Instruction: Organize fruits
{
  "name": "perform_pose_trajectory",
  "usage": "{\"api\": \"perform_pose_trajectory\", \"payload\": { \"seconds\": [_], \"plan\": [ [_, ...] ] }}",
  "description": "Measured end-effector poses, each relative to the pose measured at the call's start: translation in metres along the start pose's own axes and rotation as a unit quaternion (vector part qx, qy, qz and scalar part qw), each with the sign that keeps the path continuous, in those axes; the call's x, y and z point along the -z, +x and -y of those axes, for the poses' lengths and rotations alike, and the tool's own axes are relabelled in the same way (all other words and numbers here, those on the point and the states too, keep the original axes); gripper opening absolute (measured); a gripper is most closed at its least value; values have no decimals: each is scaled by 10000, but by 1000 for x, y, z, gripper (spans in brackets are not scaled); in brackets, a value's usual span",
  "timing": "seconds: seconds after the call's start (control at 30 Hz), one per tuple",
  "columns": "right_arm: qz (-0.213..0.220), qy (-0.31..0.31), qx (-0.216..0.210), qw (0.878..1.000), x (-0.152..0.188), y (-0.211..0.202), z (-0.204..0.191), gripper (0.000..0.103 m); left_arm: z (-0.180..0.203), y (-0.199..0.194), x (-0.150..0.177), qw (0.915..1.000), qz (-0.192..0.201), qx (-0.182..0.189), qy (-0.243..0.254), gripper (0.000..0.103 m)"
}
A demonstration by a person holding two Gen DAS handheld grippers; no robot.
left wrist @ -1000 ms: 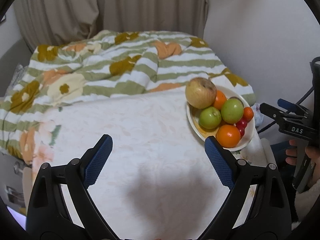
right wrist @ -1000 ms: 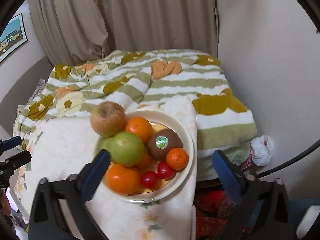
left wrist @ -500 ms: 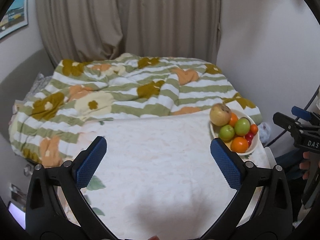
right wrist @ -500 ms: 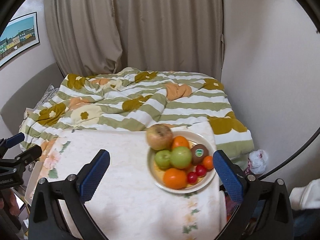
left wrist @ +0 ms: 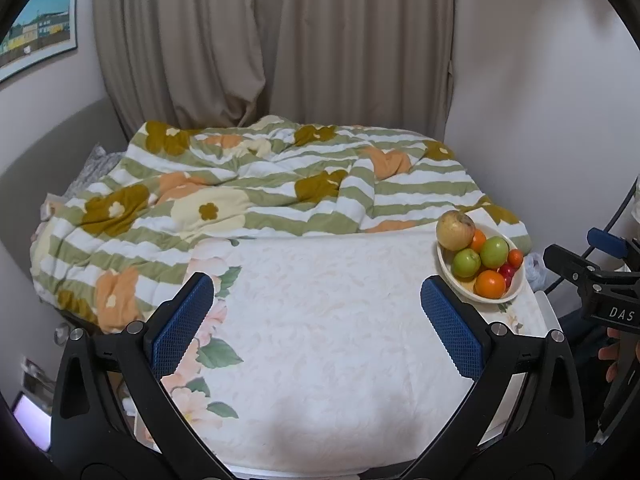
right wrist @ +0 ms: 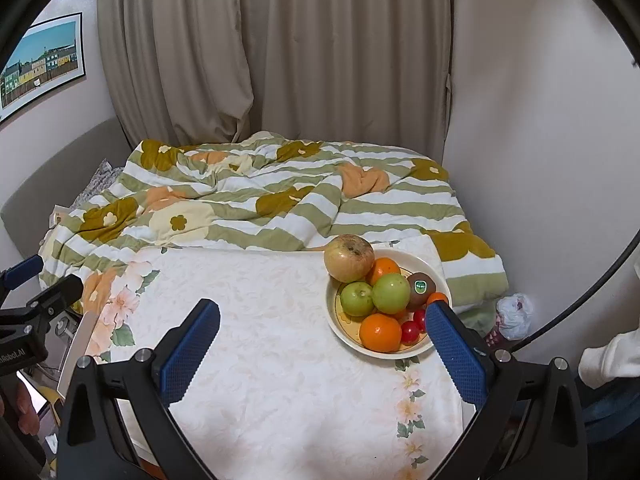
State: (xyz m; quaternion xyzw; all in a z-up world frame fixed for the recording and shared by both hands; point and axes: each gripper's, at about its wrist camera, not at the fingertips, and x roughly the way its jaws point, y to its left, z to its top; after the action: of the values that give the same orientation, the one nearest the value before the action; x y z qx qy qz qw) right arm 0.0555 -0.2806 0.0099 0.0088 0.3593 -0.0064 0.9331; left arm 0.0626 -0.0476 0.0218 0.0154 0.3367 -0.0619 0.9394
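A cream bowl [right wrist: 334,322] [left wrist: 516,290] stands at the far right of the table. In it lie a large yellow-brown apple [right wrist: 349,258], two green apples [right wrist: 391,293], oranges [right wrist: 380,333], a kiwi with a sticker [right wrist: 421,288] and small red tomatoes [right wrist: 410,331]. My left gripper [left wrist: 316,300] hangs open above the middle of the table, with nothing between its blue pads. My right gripper [right wrist: 322,326] is open too, held above and short of the bowl. Its right fingertip [right wrist: 440,316] overlaps the bowl's rim in the picture.
The table wears a white floral cloth [right wrist: 280,340]. Behind it lies a bed with a striped flower quilt [right wrist: 260,200], then curtains [right wrist: 320,60]. A wall stands close on the right. A knotted plastic bag [right wrist: 514,314] lies on the floor by the table's right side.
Both grippers have drawn back and up from the table, so the bowl looks smaller and farther. The left jaws opened slightly wider. The fruit has not moved.
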Motion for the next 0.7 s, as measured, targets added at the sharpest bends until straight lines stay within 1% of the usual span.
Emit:
{"api": "perform_pose_trajectory", "payload": {
  "seconds": [0.27,0.7],
  "plan": [
    [27,22,12,10000,1,-4,-1,102,0,-9,1,9999,68,13,85,103],
    [15,51,56,10000,-2,-5,0,102,-1,-9,1,9999,79,3,76,103]
  ]
}}
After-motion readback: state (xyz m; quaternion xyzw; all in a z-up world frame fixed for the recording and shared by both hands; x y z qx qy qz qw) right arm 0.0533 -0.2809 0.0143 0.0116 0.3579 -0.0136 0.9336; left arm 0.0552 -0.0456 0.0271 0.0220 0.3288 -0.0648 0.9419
